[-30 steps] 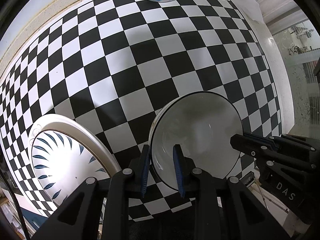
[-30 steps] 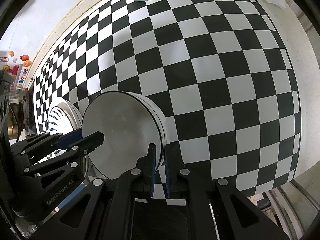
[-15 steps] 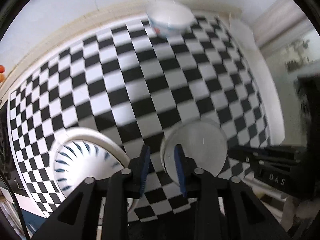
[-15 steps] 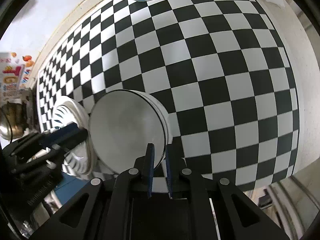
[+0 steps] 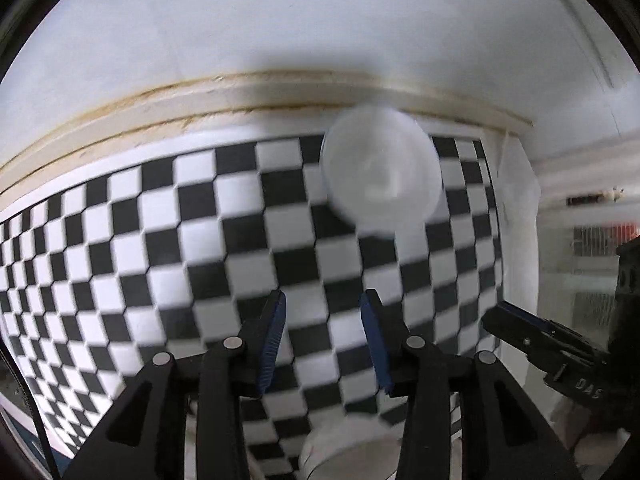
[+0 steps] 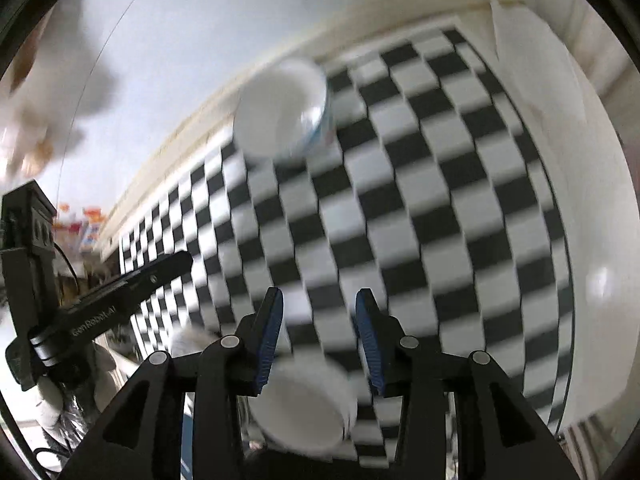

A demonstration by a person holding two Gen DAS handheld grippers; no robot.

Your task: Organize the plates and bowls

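Bowl with blue markings, alone at the far side of the checkered counter, just below the wall trim: upper middle in both wrist views, blurred in each. Not yet touched.

Just changed: a second ago both sets of fingers pinched the rim of the white dish from opposite sides. Now let go. Dish set down on the counter, at the bottom edge of both views, under and behind the fingers. Left gripper partly open and still opening, only checkered cloth showing in the gap. Right gripper the same: partly open, widening, holding nothing. Both lifted away from the dish and swung toward the far bowl, hence the heavy smear.

Meaning for the task, as a judgement: dish placement finished, far bowl probably next to be fetched and brought to the others.

Around: white sheet lying at the counter's edge in the upper right, clear of the bowl. Colourful clutter at the left edge, too blurred to name. Open counter between fingers and bowl, nothing in the path. Possible trouble: bowl close to the wall trim, so little room behind it for a finger on the far rim.
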